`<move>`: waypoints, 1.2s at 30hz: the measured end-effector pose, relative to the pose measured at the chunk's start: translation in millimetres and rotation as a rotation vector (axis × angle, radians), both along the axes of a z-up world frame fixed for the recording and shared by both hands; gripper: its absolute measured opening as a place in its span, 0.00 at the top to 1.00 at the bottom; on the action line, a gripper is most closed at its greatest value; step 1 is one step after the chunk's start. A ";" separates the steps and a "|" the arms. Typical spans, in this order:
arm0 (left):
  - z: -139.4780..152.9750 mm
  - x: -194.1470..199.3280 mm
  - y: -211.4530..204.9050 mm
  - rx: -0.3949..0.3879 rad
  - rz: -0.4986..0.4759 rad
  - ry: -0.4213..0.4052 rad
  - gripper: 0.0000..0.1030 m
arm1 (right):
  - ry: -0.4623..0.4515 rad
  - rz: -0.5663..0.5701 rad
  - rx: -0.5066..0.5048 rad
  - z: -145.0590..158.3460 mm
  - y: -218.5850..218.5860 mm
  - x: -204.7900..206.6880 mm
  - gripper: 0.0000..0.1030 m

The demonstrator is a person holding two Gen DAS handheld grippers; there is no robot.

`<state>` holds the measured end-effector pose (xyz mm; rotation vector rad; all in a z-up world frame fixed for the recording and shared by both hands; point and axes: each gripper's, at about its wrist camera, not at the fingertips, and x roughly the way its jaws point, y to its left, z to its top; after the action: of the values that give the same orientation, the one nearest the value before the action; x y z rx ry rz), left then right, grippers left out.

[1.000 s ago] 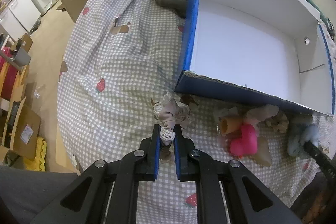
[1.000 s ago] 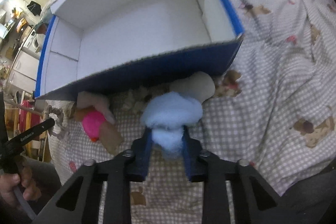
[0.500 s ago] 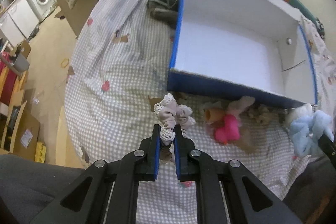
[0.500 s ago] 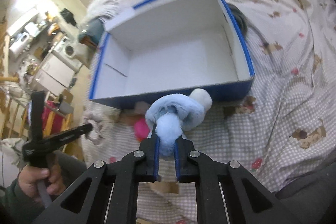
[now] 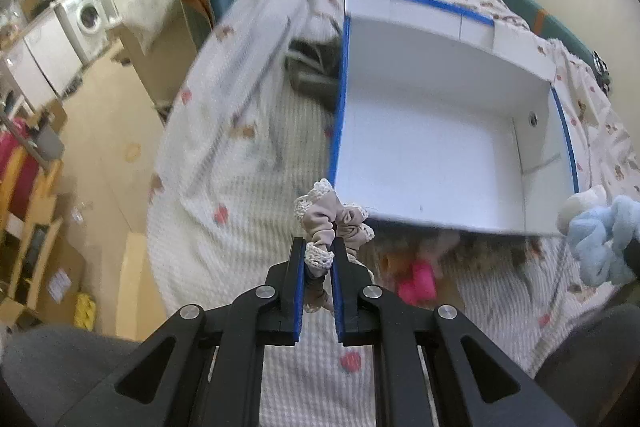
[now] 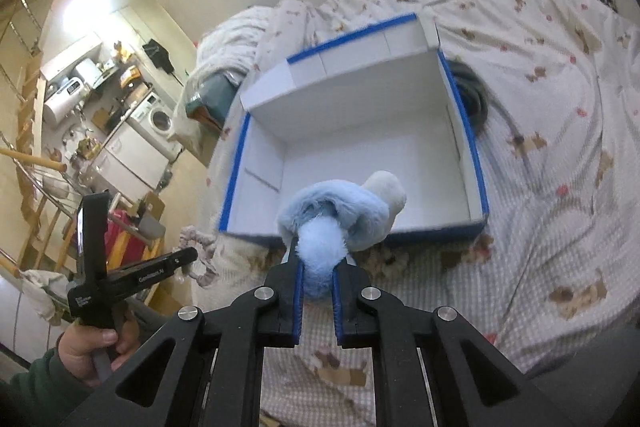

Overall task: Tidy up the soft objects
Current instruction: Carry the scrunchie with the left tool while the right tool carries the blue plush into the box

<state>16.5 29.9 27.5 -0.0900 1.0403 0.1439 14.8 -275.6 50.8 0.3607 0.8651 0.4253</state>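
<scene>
Tongs on both sides are gripping soft things above the bed. The left tongs (image 5: pixel 318 259) are pinching a beige satin scrunchie with cream lace trim (image 5: pixel 334 223) between blue-lined fingers, and the scrunchie is hanging just in front of the near left corner of the white cardboard box with blue-taped edges (image 5: pixel 432 147). The right tongs (image 6: pixel 318 263) are clamping a fluffy light-blue scrunchie (image 6: pixel 332 215), which is bunching up over the near wall of that same box (image 6: pixel 360 131); a cream plush piece (image 6: pixel 386 189) is sticking out behind the blue fluff, touching it. From the left wrist camera, the blue scrunchie (image 5: pixel 600 239) is showing beyond the box's near right corner.

The box is sitting open on the bed's checked quilt printed with strawberries and bears (image 5: pixel 224 195), and its inside is showing only white walls and floor. Just in front of the box's near wall, a bright pink soft item (image 5: pixel 418 277) is lying on the quilt among blurred beige and brown pieces. A dark grey-green garment (image 5: pixel 312 75) is lying against the box's far left side. From the right wrist camera, the person's left hand (image 6: pixel 96 343) is gripping the handle of the left tongs (image 6: pixel 188 259), left of the box.
</scene>
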 end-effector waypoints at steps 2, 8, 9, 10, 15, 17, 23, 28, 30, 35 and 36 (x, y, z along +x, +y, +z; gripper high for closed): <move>7.5 5.9 -1.9 0.014 -0.001 -0.022 0.89 | -0.017 -0.004 0.004 4.2 -1.6 10.0 0.88; 26.7 31.1 -9.6 0.042 -0.026 -0.076 0.89 | -0.028 -0.022 0.016 8.9 -2.0 43.2 0.87; 29.2 36.8 -10.4 0.039 -0.029 -0.081 0.89 | -0.031 -0.025 0.008 9.0 -0.8 49.0 0.87; 31.3 43.9 -12.0 0.036 -0.033 -0.086 0.89 | -0.034 -0.026 -0.003 8.6 0.5 54.8 0.87; 34.2 69.6 -22.4 0.032 -0.059 -0.098 0.89 | -0.040 -0.026 -0.016 0.1 5.4 82.8 0.87; 33.8 79.3 -28.9 0.038 -0.075 -0.102 0.89 | -0.038 -0.028 -0.015 -4.5 7.0 93.3 0.87; 21.5 112.8 -56.0 0.062 -0.129 -0.100 0.89 | -0.042 -0.025 -0.033 -23.6 15.5 117.4 0.87; -1.2 131.5 -74.7 0.100 -0.153 -0.102 0.89 | -0.005 -0.019 -0.067 -52.0 21.3 125.5 0.87; -11.5 134.3 -79.4 0.107 -0.164 -0.101 0.90 | 0.018 -0.011 -0.093 -60.8 25.3 128.2 0.87; -41.9 139.7 -86.2 0.105 -0.189 -0.047 0.89 | 0.044 0.000 -0.127 -72.3 29.0 131.4 0.87; -46.7 140.1 -88.4 0.107 -0.195 -0.033 0.89 | 0.054 0.001 -0.133 -75.2 29.2 132.5 0.87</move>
<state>156.6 -58.4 -19.2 0.1058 1.0012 0.0212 147.3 -246.5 -24.4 0.2500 0.9409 0.3576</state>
